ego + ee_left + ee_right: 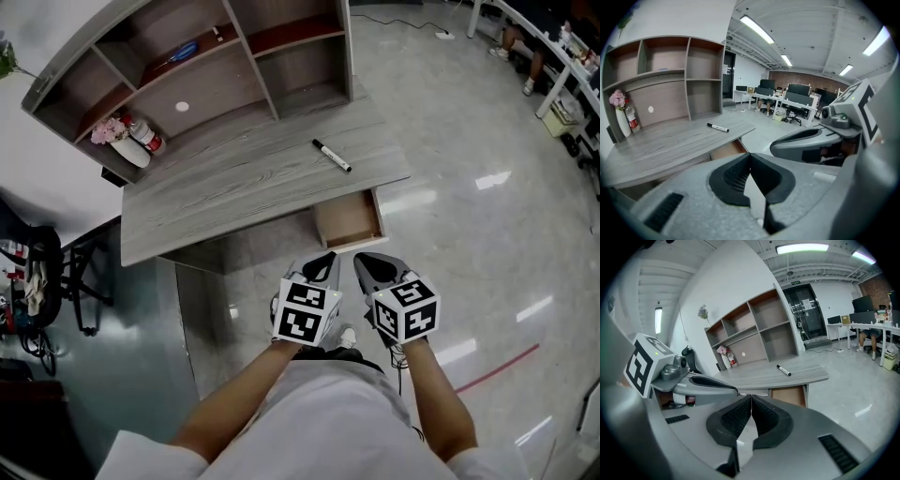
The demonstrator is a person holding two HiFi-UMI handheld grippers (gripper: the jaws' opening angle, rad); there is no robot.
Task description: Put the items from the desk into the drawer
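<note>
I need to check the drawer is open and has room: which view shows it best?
The head view: it looks down into the open drawer under the desk, its wooden bottom bare. The left gripper view catches only a brown sliver; the right gripper view, a brown patch below the desk edge.

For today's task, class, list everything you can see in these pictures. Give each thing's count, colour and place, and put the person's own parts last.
desk: one, grey wood grain, middle of the head view
shelf unit: one, grey with reddish-brown insides, along the desk's back
marker: one, black and white, lying on the desk near its right end
drawer: one, brown inside, pulled open under the desk's right end
vase: one, white with pink flowers, desk's back left
bottle: one, red and white, beside the vase
blue object: one, on a shelf, too small to name
left gripper: one, grey, black fingers shut, holding nothing
right gripper: one, same colours, shut, holding nothing
</note>
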